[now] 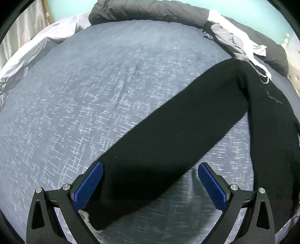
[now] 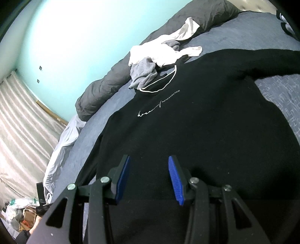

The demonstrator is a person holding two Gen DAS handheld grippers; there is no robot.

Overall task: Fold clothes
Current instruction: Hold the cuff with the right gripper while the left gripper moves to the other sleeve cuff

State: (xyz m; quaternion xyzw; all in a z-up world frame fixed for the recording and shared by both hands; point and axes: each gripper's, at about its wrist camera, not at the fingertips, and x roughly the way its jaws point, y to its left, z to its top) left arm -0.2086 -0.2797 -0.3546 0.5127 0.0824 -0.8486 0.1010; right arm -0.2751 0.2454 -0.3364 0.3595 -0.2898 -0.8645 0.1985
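A black sweatshirt point(image 2: 206, 122) with white script lettering point(image 2: 157, 108) and a white drawstring point(image 2: 161, 84) lies spread on the bed. In the left wrist view one sleeve point(image 1: 168, 131) runs diagonally from the body at upper right down to its cuff point(image 1: 97, 223) at the bottom. My left gripper point(image 1: 150, 166) is open wide above that sleeve. The cloth lies between the blue pads point(image 1: 90, 185), unpinched. My right gripper point(image 2: 149, 158) hovers over the sweatshirt's lower body, jaws partly apart, with only flat cloth showing in the gap.
The bed has a grey-blue patterned cover point(image 1: 84, 93). A rolled dark grey duvet point(image 1: 150, 9) lines the far edge. A pile of white and grey clothes point(image 2: 159, 54) sits by the sweatshirt's collar. Pale sheet point(image 1: 37, 48), curtain point(image 2: 18, 122) and floor clutter point(image 2: 18, 212) lie beyond the bed.
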